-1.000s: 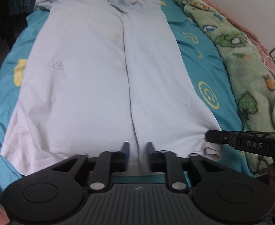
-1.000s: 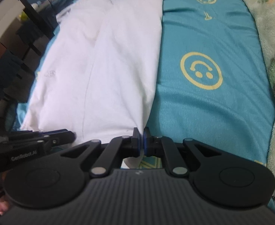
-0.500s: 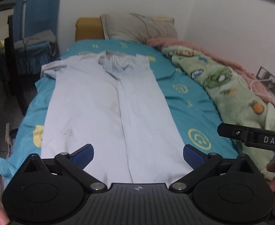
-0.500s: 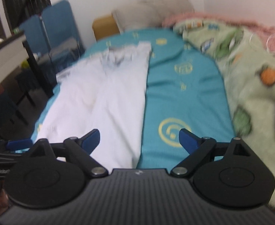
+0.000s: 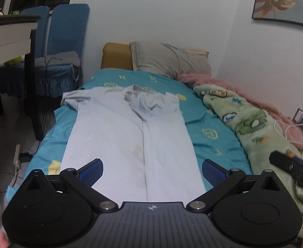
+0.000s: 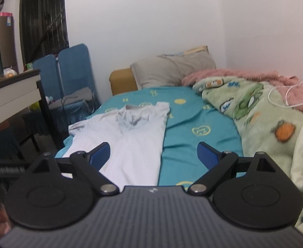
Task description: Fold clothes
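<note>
- Left wrist view: the left gripper (image 5: 152, 172) hangs above the foot end of the bed (image 5: 211, 128), its blue fingers spread wide and grasping nothing.
- The white shirt (image 5: 128, 144) lies lengthwise on the teal sheet, nearer the bed's left edge, collar toward the pillow (image 5: 170, 60) at the head end. Its right side is already turned in, the folded edge running down the middle as a long seam; the left sleeve sticks out near the left edge.
- The right gripper (image 5: 291, 168) shows only as a dark body at the right rim; its fingers cannot be told from here.
- Right wrist view: the right gripper (image 6: 153, 153) is released too, fingers wide apart, empty, over the shirt's (image 6: 128, 142) right folded edge and bare sheet. The green blanket (image 6: 260, 119) is bunched along the bed's right edge.
- Judgement: one lengthwise fold looks done and both tools are between grasps. The next move likely calls for pinching the left sleeve and left hem and carrying them across to the middle.
</note>
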`<state>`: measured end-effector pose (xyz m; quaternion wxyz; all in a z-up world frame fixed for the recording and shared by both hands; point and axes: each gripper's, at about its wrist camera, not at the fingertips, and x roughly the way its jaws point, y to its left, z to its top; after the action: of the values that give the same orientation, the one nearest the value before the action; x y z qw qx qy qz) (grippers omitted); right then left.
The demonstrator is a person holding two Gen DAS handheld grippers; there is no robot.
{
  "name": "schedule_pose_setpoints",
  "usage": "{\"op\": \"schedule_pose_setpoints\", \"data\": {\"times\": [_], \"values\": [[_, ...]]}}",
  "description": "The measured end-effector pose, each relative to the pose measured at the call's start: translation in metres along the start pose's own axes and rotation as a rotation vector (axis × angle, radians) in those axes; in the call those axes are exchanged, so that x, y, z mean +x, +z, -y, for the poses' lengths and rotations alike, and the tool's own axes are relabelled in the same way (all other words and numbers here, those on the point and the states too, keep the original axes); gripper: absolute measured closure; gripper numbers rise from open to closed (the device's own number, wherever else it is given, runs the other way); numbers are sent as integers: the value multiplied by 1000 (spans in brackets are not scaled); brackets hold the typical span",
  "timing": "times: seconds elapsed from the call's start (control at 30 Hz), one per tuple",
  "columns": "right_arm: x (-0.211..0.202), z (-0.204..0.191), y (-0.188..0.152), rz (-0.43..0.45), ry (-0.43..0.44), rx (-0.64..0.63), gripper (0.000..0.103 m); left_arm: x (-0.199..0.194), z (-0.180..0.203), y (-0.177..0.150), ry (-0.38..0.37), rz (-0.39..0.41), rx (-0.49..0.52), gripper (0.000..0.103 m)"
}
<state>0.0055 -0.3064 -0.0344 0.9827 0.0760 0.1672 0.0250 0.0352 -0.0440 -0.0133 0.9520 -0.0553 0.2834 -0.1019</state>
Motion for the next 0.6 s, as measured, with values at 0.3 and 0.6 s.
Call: {"op": "schedule_pose_setpoints", "data": {"times": [0.3,0.6], "values": [[7,20,5,57,-9,18,10,34,6,53,42,47,86,0],[58,-18,30,-39,128,-119,11,25,-40,49,47,26,104,0]]}}
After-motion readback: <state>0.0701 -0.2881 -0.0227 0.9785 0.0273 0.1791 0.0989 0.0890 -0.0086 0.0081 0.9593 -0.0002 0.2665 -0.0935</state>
